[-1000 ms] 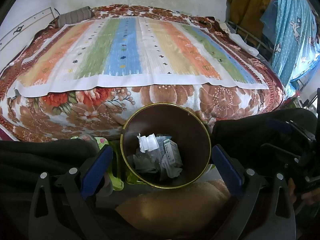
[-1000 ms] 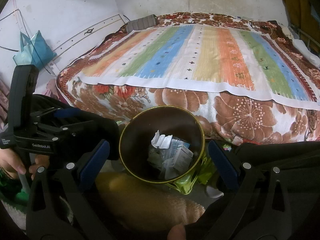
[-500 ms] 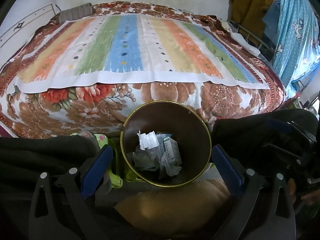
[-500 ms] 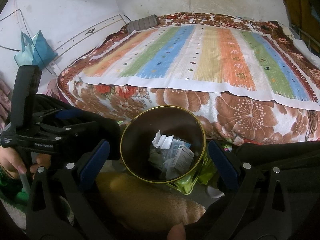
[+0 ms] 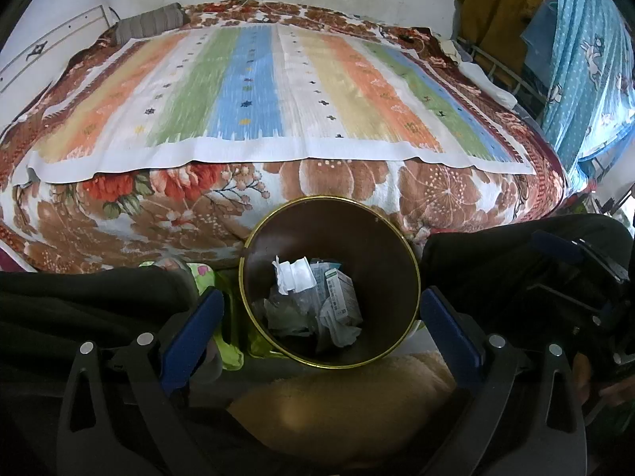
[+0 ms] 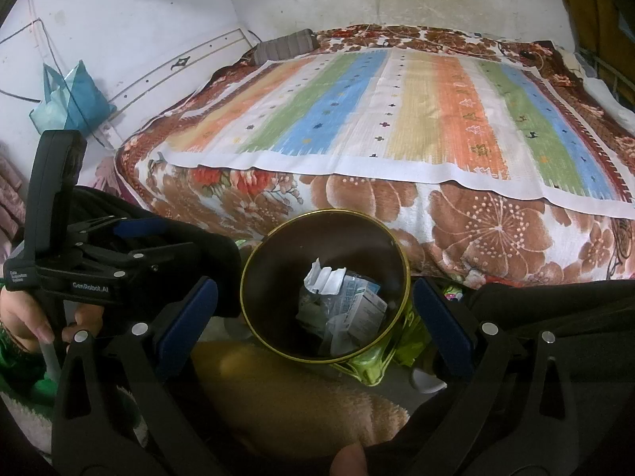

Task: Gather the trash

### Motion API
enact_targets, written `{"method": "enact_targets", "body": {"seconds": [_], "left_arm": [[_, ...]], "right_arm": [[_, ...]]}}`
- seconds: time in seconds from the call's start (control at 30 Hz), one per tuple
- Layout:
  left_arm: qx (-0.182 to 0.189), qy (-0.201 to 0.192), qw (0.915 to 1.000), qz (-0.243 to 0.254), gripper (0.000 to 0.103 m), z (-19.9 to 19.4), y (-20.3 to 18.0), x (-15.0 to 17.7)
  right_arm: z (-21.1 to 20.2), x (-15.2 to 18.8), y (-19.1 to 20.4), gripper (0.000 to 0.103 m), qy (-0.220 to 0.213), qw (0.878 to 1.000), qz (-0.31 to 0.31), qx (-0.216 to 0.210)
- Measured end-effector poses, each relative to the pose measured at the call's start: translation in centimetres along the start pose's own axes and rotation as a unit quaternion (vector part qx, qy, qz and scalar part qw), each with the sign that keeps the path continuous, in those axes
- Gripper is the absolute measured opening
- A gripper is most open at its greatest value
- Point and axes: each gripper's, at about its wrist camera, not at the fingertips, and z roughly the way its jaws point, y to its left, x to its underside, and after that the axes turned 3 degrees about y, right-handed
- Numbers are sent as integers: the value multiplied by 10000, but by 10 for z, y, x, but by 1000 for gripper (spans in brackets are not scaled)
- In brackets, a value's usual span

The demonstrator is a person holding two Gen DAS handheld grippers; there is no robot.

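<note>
I have both grippers hovering over the bin (image 5: 329, 281), which stands on the floor tight against the foot of the bed (image 5: 278, 91), and from either wrist camera it fills the gap straight ahead at twelve o'clock. The left gripper (image 5: 321, 317) has its jaws spread wide with nothing between them, and the right gripper (image 6: 313, 313) is the same, wide and empty. Inside the bin I can see the trash: a crumpled white paper (image 5: 293, 275) toward eleven o'clock, a small printed carton (image 5: 341, 297) at about three o'clock of the heap, and grey crinkled wrappers (image 5: 285, 313) beneath. All of that looks featherlight and crushable, so I judge it needs only a gentle pinch; the carton would take a grip across its flat faces, the paper anywhere on a raised fold. The bin itself appears thin-walled and stiff with a smooth gold rim, probably light and a bit slippery, so if I have to lift it I would clamp one wall just under the rim. Some green plastic (image 6: 373, 361) lies on the floor at the bin's five o'clock in the right view; I cannot tell whether it is trash. A tan fuzzy cushion (image 5: 341, 396) sits at six o'clock.
</note>
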Motion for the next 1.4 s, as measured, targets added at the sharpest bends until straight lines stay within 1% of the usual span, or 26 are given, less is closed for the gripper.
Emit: {"method": "enact_targets", "body": {"seconds": [0.5, 0.6, 1.23, 1.4], "left_arm": [[4, 67, 10000, -1, 97, 4, -3, 3], [-3, 95, 9999, -68, 97, 5, 0, 3], [36, 58, 10000, -27, 97, 4, 0, 2], [-24, 74, 10000, -37, 97, 4, 1, -2]], "right_arm": [[1, 2, 3, 94, 17, 10000, 13, -45], [1, 2, 2, 94, 13, 10000, 14, -48], [0, 1, 0, 94, 14, 10000, 32, -56], [1, 1, 0, 94, 18, 10000, 27, -57]]}}
